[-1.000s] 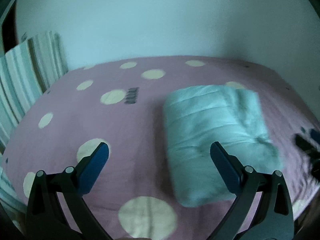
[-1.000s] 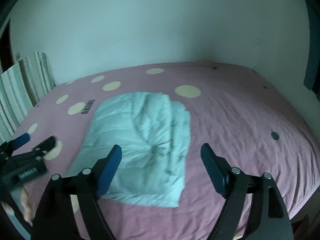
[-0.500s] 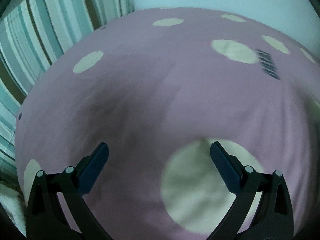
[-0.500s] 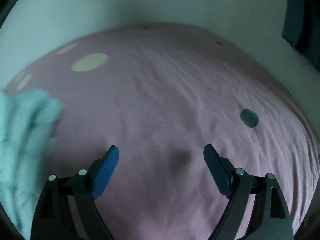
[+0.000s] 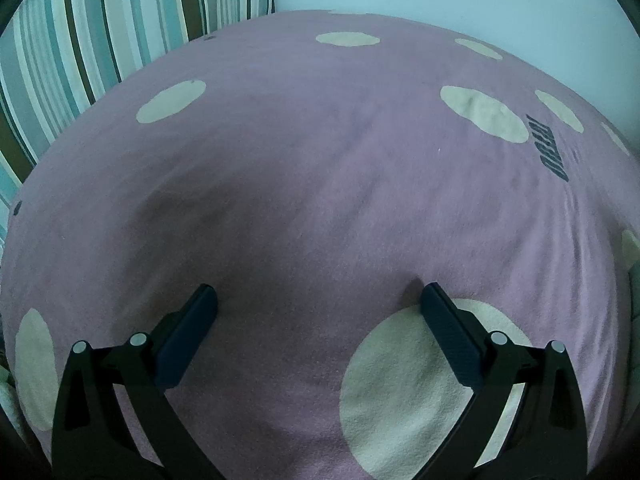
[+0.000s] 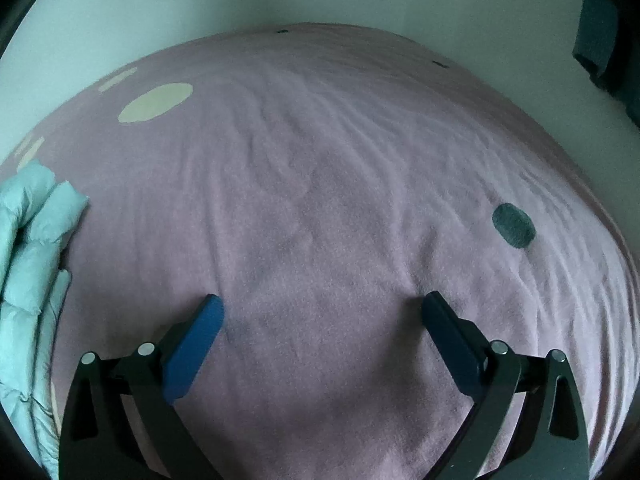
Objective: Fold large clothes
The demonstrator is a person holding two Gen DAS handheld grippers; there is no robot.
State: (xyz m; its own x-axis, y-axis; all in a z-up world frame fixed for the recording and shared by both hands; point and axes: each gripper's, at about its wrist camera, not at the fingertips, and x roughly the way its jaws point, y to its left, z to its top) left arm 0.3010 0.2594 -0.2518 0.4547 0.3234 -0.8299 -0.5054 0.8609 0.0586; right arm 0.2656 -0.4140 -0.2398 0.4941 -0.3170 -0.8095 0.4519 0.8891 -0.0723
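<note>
Bedspread (image 5: 320,184): pink, cream-spotted; now fills both views, whereas 1 second ago the folded garment sat centred in both.
Striped pillow (image 5: 100,32): at the bedspread's far left edge.
Pale quilted garment (image 6: 28,264): folded bundle lying on the bedspread's left side in the right view; absent from the left view.
Change: both tools have swung away from the bundle; judged, folding is done.
Left gripper (image 5: 318,300): jaws wide, empty, tips seemingly against the bedspread.
Right gripper (image 6: 322,308): jaws wide, empty, likewise on bare bedspread.

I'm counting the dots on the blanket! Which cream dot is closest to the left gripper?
The big cream dot right under the left gripper, touching its right-hand finger. The other cream dots sit farther off, toward the striped pillow and wall.
</note>
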